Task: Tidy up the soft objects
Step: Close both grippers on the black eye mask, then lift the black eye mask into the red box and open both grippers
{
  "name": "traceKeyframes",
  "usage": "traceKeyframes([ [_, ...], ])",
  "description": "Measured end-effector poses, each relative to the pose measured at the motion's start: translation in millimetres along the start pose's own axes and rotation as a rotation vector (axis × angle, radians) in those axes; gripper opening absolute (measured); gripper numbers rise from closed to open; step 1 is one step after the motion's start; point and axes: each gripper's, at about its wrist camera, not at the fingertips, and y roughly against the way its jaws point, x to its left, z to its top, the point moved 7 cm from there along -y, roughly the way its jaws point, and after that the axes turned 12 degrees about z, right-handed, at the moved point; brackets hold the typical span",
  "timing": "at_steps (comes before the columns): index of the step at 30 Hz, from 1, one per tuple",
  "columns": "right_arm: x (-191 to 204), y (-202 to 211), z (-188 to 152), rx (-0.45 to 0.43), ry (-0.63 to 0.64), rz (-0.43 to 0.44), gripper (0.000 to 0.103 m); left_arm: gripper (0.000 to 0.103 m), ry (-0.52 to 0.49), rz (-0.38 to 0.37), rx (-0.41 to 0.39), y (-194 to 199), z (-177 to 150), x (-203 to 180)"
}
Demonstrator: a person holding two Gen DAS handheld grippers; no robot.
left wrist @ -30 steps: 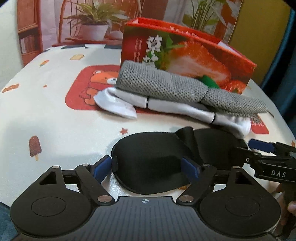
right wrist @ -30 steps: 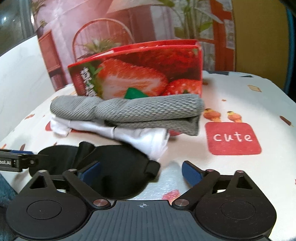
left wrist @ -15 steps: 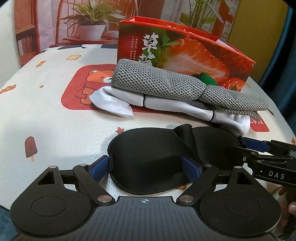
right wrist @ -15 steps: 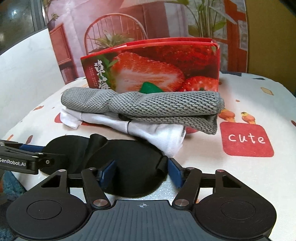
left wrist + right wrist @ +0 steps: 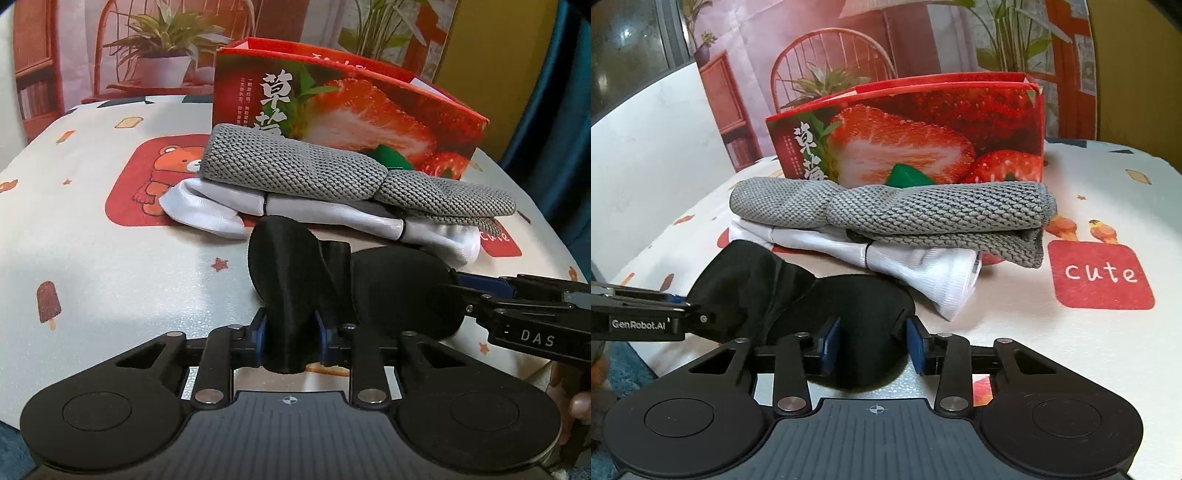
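Sleep mask (image 5: pixel 399 291) on table (image 5: pixel 129 266): left gripper (image 5: pixel 290 334) jaws just closed, pinching bunched end; right gripper (image 5: pixel 873 345) jaws closing around other end.

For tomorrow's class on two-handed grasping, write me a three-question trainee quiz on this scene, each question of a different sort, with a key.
1. True or false: the grey knitted cloth lies on top of the white socks.
2. What does the left gripper pinch? A) black sleep mask B) strawberry box C) tablecloth
3. Fill in: the red patch right of the socks reads ____.

Key: 1 true; 2 A; 3 cute.
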Motion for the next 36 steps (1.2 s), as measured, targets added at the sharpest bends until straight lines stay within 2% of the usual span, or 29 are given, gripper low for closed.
traceKeyframes([
  [4, -2, 2, 1, -0.013, -0.006, -0.009, 0.044, 0.028, 0.011, -0.008, 0.003, 0, -1, 2],
  [8, -2, 4, 3, -0.027, -0.002, -0.023, 0.045, 0.028, 0.012, -0.009, 0.004, -1, -1, 2],
  [10, -4, 4, 3, -0.03, -0.004, -0.039, 0.051, 0.028, 0.012, -0.009, 0.004, 0, -1, 2],
  [15, -10, 1, 1, -0.019, -0.035, -0.065, 0.053, 0.028, 0.014, -0.012, 0.004, -2, 0, 2],
  [21, -1, -6, 0, -0.01, -0.055, 0.013, 0.056, 0.028, 0.02, -0.019, 0.007, -3, 0, 4],
  [26, 0, -6, 1, -0.026, -0.104, 0.059, 0.055, 0.028, 0.026, -0.024, 0.007, -3, 0, 5],
  [32, 3, -7, 2, -0.036, -0.119, 0.098, 0.048, 0.028, 0.027, -0.026, 0.006, -4, 0, 5],
  [35, 5, -7, 3, -0.041, -0.12, 0.112, 0.041, 0.028, 0.027, -0.027, 0.006, -3, 0, 5],
  [36, 6, -6, 3, -0.042, -0.115, 0.118, 0.036, 0.028, 0.029, -0.028, 0.006, -3, 0, 5],
])
